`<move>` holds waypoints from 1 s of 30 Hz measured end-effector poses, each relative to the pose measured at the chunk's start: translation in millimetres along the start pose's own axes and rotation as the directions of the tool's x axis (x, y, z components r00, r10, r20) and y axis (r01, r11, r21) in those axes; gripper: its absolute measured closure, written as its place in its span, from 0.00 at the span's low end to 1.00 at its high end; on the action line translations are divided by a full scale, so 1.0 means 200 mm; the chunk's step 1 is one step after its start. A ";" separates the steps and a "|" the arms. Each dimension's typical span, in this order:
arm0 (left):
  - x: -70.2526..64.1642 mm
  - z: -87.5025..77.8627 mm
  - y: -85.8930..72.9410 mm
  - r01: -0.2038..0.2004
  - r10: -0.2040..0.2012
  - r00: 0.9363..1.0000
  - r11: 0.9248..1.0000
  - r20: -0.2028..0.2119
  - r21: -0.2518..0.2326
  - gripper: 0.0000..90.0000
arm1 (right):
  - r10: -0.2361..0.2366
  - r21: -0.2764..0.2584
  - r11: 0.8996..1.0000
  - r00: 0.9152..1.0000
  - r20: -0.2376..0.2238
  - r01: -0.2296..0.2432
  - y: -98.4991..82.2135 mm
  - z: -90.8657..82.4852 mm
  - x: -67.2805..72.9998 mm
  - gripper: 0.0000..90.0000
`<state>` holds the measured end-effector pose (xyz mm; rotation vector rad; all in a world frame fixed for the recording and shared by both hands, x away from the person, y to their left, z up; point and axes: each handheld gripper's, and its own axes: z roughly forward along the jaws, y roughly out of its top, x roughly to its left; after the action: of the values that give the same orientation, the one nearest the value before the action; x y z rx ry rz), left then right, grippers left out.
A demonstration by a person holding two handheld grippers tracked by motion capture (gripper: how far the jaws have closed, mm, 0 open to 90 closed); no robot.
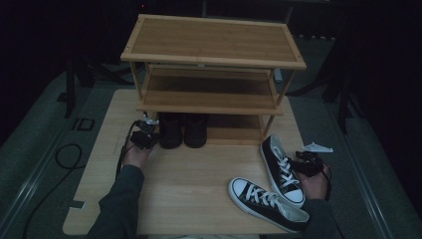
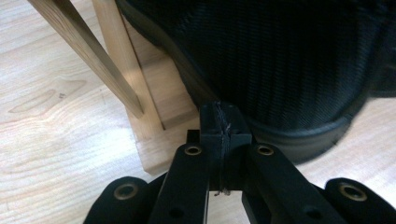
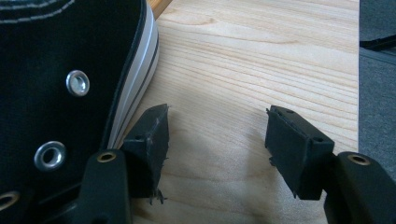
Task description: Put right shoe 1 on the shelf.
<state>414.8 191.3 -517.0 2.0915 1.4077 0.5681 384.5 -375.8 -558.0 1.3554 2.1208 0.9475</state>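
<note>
A dim recording lab: wooden table on grey carpet, dark stands, trailing floor cable

Shoes and rack on the table

A boot pair sits on the rack's lowest shelf (left side); two sneakers lie on the table front-right.

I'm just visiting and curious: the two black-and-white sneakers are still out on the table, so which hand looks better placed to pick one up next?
Probably the right. Its claw stands open beside the nearer sneaker, one pad almost at its white sole. The left claw is shut, far off by the black shoes under the rack.
</note>
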 end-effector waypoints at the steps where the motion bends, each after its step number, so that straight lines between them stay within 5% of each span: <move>1: 0.00 0.01 0.01 -0.001 0.001 1.000 1.000 -0.006 0.001 1.00 | 0.000 0.000 1.000 1.000 0.000 0.000 0.00 0.00 0.00 0.44; 14: 0.02 0.06 0.02 0.012 -0.013 0.999 1.000 -0.050 -0.022 1.00 | 0.000 0.000 1.000 1.000 0.000 0.000 0.00 0.00 0.00 0.44; 20: 0.02 0.06 0.02 0.006 -0.008 0.999 0.999 -0.039 -0.036 0.99 | 0.000 0.000 1.000 1.000 0.000 0.000 0.00 0.00 0.00 0.44; 30: 0.02 -0.06 -0.10 0.046 -0.048 0.999 0.994 -0.012 -0.094 0.88 | 0.001 0.001 1.000 1.000 -0.001 -0.001 0.00 0.00 0.00 0.44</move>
<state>395.8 203.2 -521.0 1.9794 1.4071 0.6191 384.5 -375.8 -557.9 1.3565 2.1214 0.9480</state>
